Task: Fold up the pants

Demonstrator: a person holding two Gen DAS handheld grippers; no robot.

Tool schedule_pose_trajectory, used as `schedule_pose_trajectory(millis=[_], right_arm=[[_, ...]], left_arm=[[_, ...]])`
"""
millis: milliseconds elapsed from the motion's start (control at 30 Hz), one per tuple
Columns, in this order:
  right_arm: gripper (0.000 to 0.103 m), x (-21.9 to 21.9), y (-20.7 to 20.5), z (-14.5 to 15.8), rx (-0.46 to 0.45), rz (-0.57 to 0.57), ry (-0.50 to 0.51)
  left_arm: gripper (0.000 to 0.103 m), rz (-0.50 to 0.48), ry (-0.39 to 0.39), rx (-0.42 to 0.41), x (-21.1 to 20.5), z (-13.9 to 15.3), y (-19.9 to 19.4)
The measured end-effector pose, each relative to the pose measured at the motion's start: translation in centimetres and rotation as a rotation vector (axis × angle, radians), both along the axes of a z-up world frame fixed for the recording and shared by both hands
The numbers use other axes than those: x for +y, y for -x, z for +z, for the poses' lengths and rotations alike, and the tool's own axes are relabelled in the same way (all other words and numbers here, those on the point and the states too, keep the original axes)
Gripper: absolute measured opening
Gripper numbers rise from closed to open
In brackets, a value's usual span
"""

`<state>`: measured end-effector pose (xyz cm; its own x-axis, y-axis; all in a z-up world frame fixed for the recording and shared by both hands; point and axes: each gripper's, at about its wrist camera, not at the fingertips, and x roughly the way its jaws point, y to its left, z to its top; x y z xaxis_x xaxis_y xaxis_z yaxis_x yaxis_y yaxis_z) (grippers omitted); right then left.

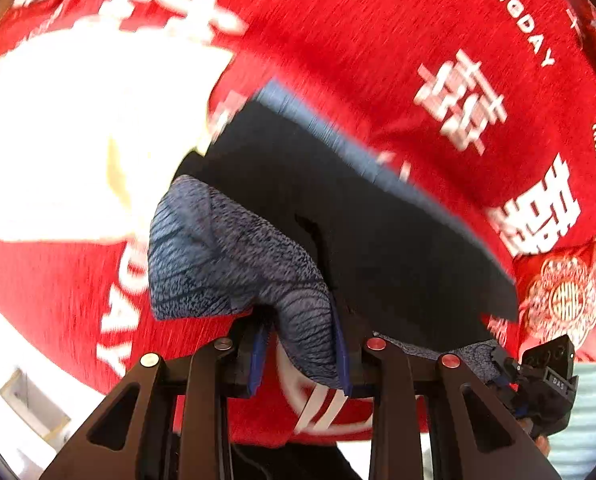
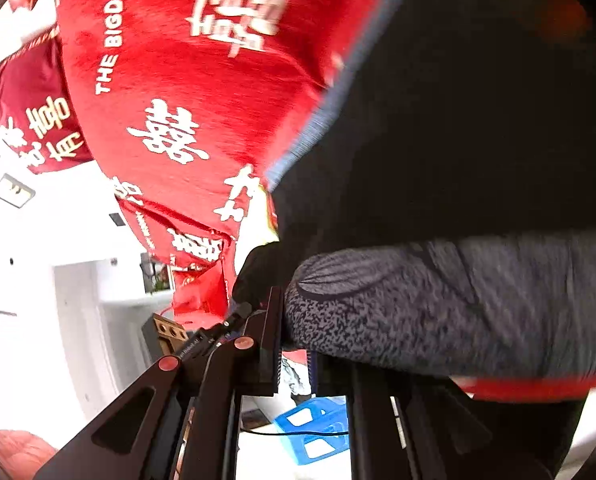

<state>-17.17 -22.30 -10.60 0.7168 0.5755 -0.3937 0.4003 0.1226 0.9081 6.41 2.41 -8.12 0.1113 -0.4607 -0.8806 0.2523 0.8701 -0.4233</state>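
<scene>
The left gripper (image 1: 304, 360) has its jaws clamped on the grey-blue marled waistband of the dark navy pants (image 1: 370, 216), white drawstring (image 1: 322, 404) dangling below. The right gripper (image 2: 294, 356) likewise pinches that waistband. Beyond, the pants hang lifted over a red fabric cover printed with white characters (image 1: 378, 52).

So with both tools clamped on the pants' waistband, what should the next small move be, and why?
Probably carry the waistband forward over the dark legs: the left tool and right tool both pinch it, lifted off the red cloth, legs still trailing.
</scene>
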Motion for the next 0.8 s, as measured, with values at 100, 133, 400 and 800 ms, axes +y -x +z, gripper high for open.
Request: schedule_pose_trajectory(millis=[100,133,400,800], right_arm=[[0.010,-3.1,-3.8,0.1,-0.009,0.043,0.021],[0.010,-4.6,-5.8,-0.2,-0.003,0.061,0.032],[0.014,-11.2,-15.9,-6.9,0.138,0.148,0.055],[0.080,-12.0,-18.6,-5.9,0.148,0.255,0.145]], left_arm=[[0.030,0.000,-0.003,-0.056,-3.4,0.9,-3.7],[0.030,-0.003,-0.009,-0.075,-4.6,0.8,-5.0],[0.031,-0.017,-0.158,-0.173,-13.6,-4.6,-13.7],[0.076,0.032,-0.344,-0.209,-13.7,-5.2,-14.6]])
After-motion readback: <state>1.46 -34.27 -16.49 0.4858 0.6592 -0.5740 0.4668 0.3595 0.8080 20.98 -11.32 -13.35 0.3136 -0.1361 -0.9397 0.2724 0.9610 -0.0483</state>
